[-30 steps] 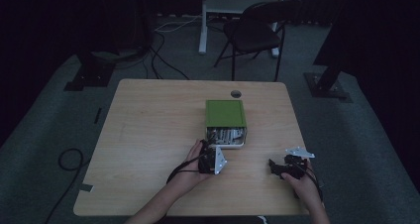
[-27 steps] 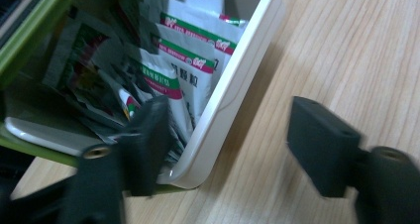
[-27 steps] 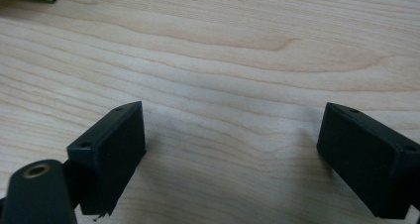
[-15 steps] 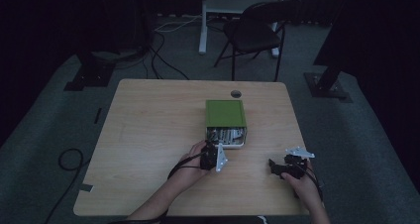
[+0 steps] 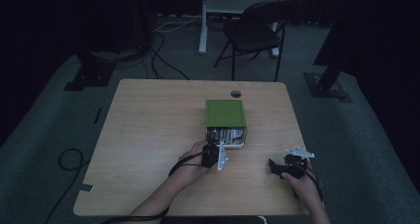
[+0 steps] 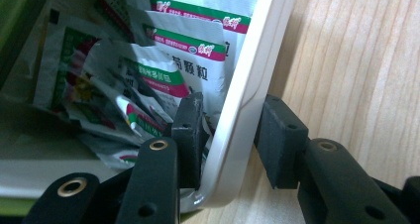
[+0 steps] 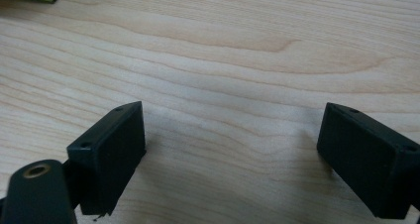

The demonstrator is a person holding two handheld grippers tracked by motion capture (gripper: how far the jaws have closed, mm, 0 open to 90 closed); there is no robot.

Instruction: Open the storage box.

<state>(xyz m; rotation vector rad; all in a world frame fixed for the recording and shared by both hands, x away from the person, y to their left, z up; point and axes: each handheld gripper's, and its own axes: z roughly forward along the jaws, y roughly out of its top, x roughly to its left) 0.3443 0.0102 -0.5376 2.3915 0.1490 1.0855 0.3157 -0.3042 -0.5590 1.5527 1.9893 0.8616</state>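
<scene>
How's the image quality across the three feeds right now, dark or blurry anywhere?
High view: dim and murky, box readable, sachets inside indistinct. Left gripper view: bright, sachets and white rim sharp, near jaws soft. Right gripper view: evenly lit table, faint jaw shadows.

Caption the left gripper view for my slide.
Left hand-held gripper closing on the white tray's wall, sachets inside.

One green-lidded box (image 5: 225,114) mid-table, many sachets (image 6: 163,75) inside, count unclear; two grippers: left gripper (image 5: 214,153), right gripper (image 5: 280,166); one chair (image 5: 257,33).
</scene>
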